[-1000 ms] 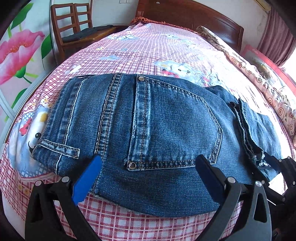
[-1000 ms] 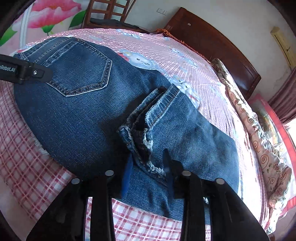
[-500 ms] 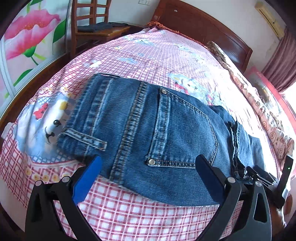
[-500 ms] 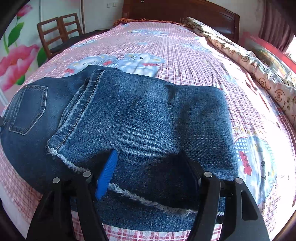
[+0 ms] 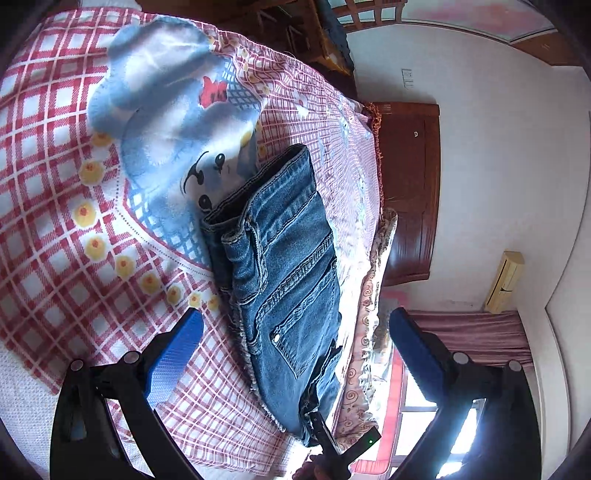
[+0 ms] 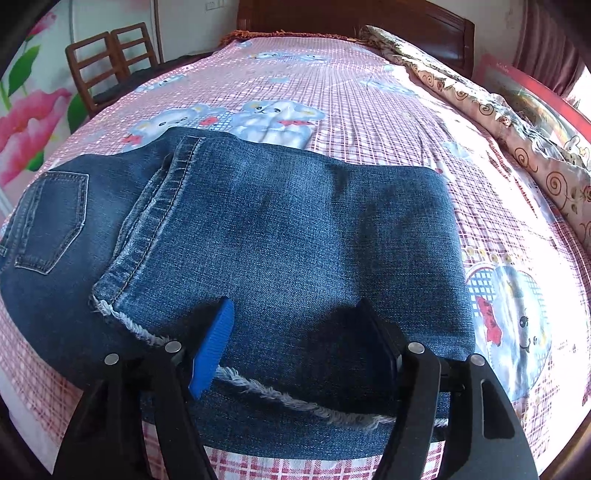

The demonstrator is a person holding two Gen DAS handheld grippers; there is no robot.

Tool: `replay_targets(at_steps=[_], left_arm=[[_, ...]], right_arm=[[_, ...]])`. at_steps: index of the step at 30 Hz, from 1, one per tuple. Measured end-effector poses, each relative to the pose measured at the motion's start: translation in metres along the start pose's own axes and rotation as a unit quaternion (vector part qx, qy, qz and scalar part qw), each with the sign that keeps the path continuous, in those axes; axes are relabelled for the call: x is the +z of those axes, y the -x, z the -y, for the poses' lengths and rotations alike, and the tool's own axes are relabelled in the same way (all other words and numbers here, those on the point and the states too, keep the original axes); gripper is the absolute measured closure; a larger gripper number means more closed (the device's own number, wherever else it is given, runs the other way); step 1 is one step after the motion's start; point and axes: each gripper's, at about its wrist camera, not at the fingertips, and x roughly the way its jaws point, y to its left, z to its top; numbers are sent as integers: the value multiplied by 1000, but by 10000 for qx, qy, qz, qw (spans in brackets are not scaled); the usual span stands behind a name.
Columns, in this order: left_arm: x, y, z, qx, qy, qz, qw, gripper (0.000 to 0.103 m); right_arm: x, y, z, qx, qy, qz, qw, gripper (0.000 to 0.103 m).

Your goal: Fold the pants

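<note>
Blue denim pants [image 6: 288, 236] lie folded on the pink checked bedspread [image 6: 351, 92], the leg part laid over the seat part, frayed hem toward me. My right gripper [image 6: 299, 343] is open, its blue-padded fingers just above the near hem, holding nothing. In the left wrist view, rolled sideways, the pants [image 5: 288, 280] show as a narrow stack. My left gripper [image 5: 295, 354] is open and empty, off the waistband end. The right gripper [image 5: 332, 439] shows at the far end of the pants.
Wooden chairs [image 6: 107, 62] stand at the bed's left. A dark wooden headboard [image 6: 351, 14] is at the far end. A patterned quilt [image 6: 517, 122] lies along the right side. An air conditioner [image 5: 506, 280] hangs on the wall.
The left gripper has pulled back from the pants and rolled sideways. The right gripper stays open over the folded hem, which has settled flat.
</note>
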Motion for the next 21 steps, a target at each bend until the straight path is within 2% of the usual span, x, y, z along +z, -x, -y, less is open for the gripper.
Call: replay_targets(at_steps=[3, 8, 11, 17, 18, 19, 21], left_arm=[[3, -12, 4, -168, 40, 69, 9998, 3], [7, -28, 12, 495, 95, 124, 9987, 3], [8, -32, 16, 579, 168, 259, 9978, 2], [9, -34, 17, 285, 285, 484, 9980, 3], [8, -33, 17, 291, 280, 520, 9978, 12], [8, -34, 16, 391, 243, 526, 9976, 41], [9, -38, 3, 899, 370, 446, 9943, 85]], right_arm=[[0, 0, -1, -48, 6, 7, 10000, 32], [0, 1, 0, -67, -82, -11, 9999, 32], [-1, 1, 1, -48, -106, 2, 9999, 32], [-1, 0, 3, 16, -126, 13, 9999, 32], [-2, 1, 3, 22, -130, 30, 9999, 32], [-3, 1, 3, 25, -129, 43, 9999, 32], [-3, 1, 3, 36, -142, 50, 9999, 32]])
